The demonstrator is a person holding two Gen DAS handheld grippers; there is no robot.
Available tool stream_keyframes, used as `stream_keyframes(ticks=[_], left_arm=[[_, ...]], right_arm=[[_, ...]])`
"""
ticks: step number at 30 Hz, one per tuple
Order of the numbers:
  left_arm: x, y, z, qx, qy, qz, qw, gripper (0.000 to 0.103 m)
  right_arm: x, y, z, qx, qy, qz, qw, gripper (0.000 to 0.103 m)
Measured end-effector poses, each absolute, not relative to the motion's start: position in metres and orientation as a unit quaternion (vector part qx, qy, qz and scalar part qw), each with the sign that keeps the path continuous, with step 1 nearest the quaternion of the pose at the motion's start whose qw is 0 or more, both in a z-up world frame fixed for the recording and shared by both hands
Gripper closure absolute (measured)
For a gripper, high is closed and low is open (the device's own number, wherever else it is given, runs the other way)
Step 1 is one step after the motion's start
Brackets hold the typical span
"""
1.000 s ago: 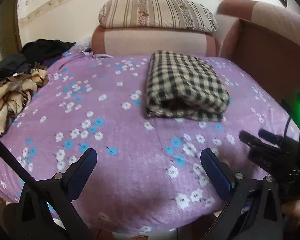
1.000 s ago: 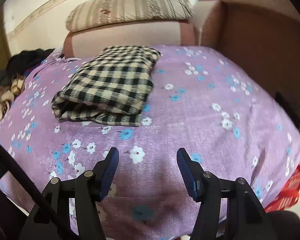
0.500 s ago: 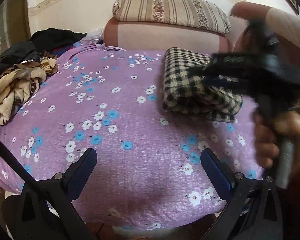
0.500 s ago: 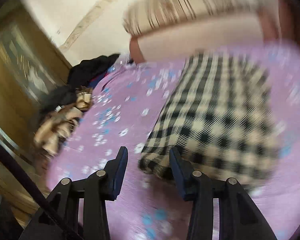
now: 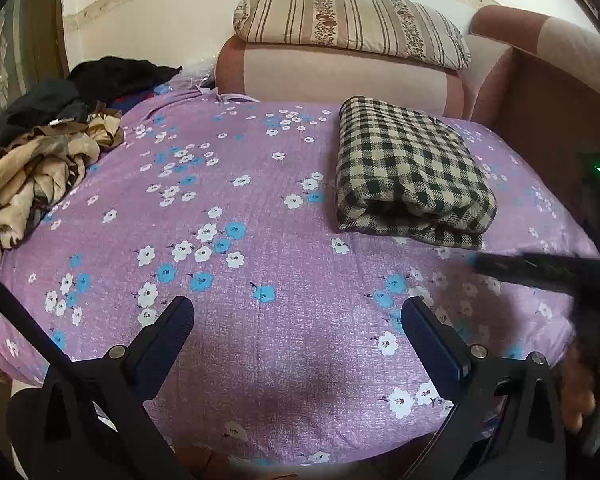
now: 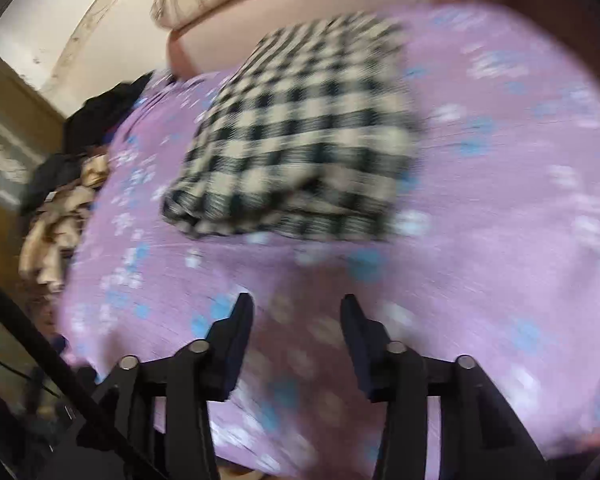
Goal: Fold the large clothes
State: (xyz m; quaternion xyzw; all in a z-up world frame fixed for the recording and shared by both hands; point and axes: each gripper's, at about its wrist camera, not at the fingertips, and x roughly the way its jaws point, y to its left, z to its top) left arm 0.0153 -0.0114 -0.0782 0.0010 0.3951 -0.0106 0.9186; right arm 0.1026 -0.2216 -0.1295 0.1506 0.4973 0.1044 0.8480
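A folded black-and-cream checked garment (image 5: 408, 172) lies on the purple flowered bed cover (image 5: 260, 240), right of the middle; it also shows, blurred, in the right wrist view (image 6: 300, 136). My left gripper (image 5: 296, 320) is open and empty above the near part of the bed. My right gripper (image 6: 296, 320) is open and empty, a short way in front of the garment. It shows as a blurred dark shape at the right edge of the left wrist view (image 5: 548, 272).
A heap of unfolded beige and dark clothes (image 5: 40, 160) lies at the bed's left edge. A striped pillow (image 5: 348, 24) rests on a pink cushion (image 5: 332, 76) at the back. A brown wooden bed side (image 5: 548, 100) stands on the right.
My right gripper has swung back from over the checked garment toward the near right of the bed; its view is blurred. My left gripper has shifted a little.
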Motion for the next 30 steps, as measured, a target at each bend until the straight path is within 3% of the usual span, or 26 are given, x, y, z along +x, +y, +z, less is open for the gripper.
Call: stream_keyframes(ticks=[2, 4, 14, 30], left_arm=[[0.014, -0.016, -0.079, 0.008, 0.393, -0.010, 0.919, 0.000], [0.012, -0.019, -0.080, 0.013, 0.394, -0.012, 0.919, 0.000], [0.003, -0.030, -0.081, 0.024, 0.402, -0.020, 0.915, 0.000], [0.006, -0.030, -0.099, 0.028, 0.430, -0.021, 0.902, 0.000]], right_arm=[[0.072, -0.235, -0.121, 0.134, 0.463, 0.067, 0.874, 0.038], [0.049, -0.240, -0.121, 0.121, 0.439, 0.032, 0.890, 0.036], [0.032, -0.215, -0.127, 0.013, 0.411, -0.033, 0.911, 0.035], [0.032, -0.202, -0.136, -0.017, 0.419, -0.040, 0.907, 0.032]])
